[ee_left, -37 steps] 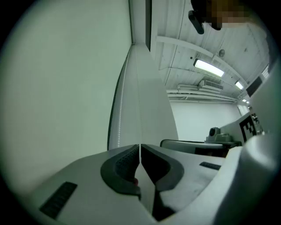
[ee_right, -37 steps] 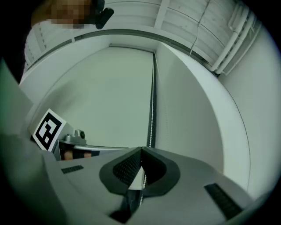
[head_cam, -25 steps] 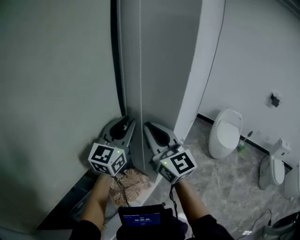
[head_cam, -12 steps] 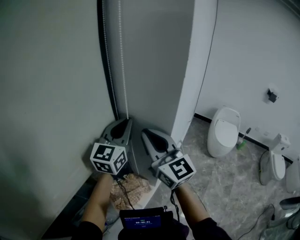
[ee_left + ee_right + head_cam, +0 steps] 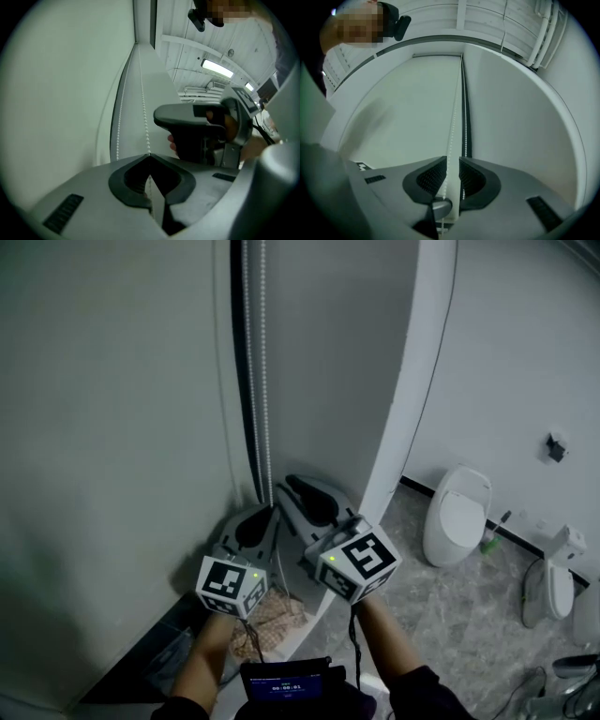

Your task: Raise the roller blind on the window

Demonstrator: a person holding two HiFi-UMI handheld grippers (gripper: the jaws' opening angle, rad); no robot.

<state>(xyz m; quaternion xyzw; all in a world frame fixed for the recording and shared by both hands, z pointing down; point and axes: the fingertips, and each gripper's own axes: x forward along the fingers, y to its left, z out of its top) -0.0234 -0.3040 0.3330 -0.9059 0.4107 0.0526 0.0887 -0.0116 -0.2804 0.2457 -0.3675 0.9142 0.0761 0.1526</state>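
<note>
Down the window's left edge hangs a white bead chain (image 5: 257, 381), beside the grey roller blind (image 5: 328, 352). My left gripper (image 5: 269, 512) sits lower on the chain and is shut on one strand (image 5: 144, 122), with its tips meeting at the beads (image 5: 150, 155). Higher and to the right is my right gripper (image 5: 292, 486). Its jaws stand a little apart with a chain strand (image 5: 453, 112) running between the ribbed pads (image 5: 433, 177). A second strand (image 5: 464, 117) passes just right of them. The right gripper's body (image 5: 201, 126) also shows in the left gripper view.
A plain wall (image 5: 112, 427) stands to the left and a white window frame (image 5: 412, 381) to the right. White toilet fixtures (image 5: 457, 514) (image 5: 553, 577) stand on the marble floor at right. Patterned cloth (image 5: 272, 610) lies below the grippers, near a small screen (image 5: 286, 676).
My left gripper has dropped lower along the chain, still clamped on it. The right gripper has risen above it on the chain. The head view has shifted slightly.
</note>
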